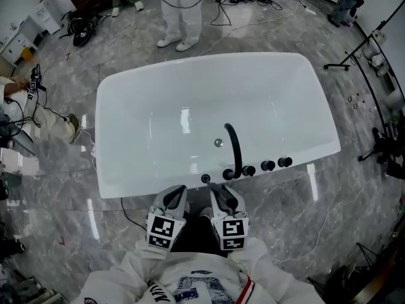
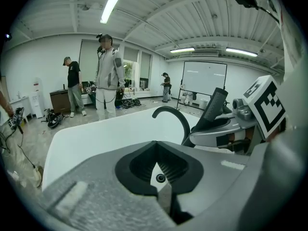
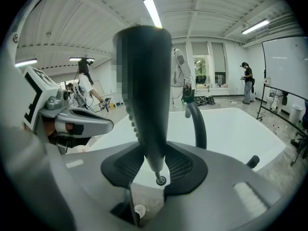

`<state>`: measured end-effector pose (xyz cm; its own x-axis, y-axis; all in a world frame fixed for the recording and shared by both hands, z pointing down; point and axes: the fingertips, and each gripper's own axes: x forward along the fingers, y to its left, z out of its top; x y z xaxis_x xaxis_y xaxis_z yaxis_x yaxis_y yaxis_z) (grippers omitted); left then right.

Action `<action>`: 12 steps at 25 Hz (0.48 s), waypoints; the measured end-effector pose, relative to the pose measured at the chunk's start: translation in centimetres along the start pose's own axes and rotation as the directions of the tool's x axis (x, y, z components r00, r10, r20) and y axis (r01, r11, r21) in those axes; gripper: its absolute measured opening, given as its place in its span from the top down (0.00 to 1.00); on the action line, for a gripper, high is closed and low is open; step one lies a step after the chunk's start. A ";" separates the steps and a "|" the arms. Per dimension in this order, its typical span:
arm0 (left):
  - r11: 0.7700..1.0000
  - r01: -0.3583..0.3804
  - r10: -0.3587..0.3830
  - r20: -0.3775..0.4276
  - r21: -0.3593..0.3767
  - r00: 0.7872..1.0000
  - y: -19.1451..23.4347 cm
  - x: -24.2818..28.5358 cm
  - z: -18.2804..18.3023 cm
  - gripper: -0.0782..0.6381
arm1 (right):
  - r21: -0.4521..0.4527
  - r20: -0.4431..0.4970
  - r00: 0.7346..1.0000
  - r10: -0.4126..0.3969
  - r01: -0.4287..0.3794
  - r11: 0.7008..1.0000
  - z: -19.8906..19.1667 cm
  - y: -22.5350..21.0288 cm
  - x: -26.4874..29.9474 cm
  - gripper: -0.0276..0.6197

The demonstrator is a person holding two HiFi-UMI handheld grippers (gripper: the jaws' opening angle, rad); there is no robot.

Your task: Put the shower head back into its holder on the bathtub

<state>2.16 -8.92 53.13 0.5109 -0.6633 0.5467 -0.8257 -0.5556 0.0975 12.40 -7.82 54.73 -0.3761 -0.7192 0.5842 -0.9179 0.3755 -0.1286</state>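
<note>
A white bathtub (image 1: 158, 94) lies in front of me, with a small black ring holder (image 1: 205, 178) on its near rim, also seen as holder (image 2: 160, 178) and holder (image 3: 160, 180). My right gripper (image 1: 223, 194) is shut on the dark shower head (image 3: 144, 90), which stands upright between the jaws of the right gripper (image 3: 154, 165). Its lower tip hangs just above the holder. The shower head (image 2: 214, 107) also shows from the left. My left gripper (image 1: 176, 195) hovers beside it over the rim, and the jaws of the left gripper (image 2: 156, 172) are shut on nothing.
A black curved spout (image 1: 233, 147) and black knobs (image 1: 267, 165) stand on the rim right of the holder. A person (image 1: 180, 11) stands beyond the tub; another sits at left (image 1: 19, 100). Cables and stands (image 1: 354, 49) litter the marble floor.
</note>
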 end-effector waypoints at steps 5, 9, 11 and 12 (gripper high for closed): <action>1.000 0.023 -0.023 0.015 -0.004 1.000 0.7 0.6 -0.7 0.89 | -0.013 -0.009 0.999 -0.035 0.035 0.999 -0.1 0.2 0.8 0.75; 0.999 0.043 -0.043 0.039 -0.001 0.998 1.1 1.0 -0.6 0.89 | -0.003 -0.030 0.998 -0.055 0.055 0.999 -1.1 0.4 1.2 0.75; 0.999 0.051 -0.051 0.041 -0.005 0.998 1.5 1.3 -0.9 0.89 | 0.000 -0.042 0.997 -0.060 0.061 0.998 -1.7 0.6 1.5 0.75; 0.998 0.056 -0.055 0.040 -0.006 0.998 1.6 1.4 -1.3 0.89 | 0.000 -0.044 0.997 -0.064 0.064 0.998 -2.0 0.7 1.6 0.75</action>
<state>1.20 -10.10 55.08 0.5650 -0.6512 0.5066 -0.7975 -0.5885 0.1329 11.42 -7.57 57.22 -0.3107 -0.7151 0.6262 -0.9401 0.3285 -0.0914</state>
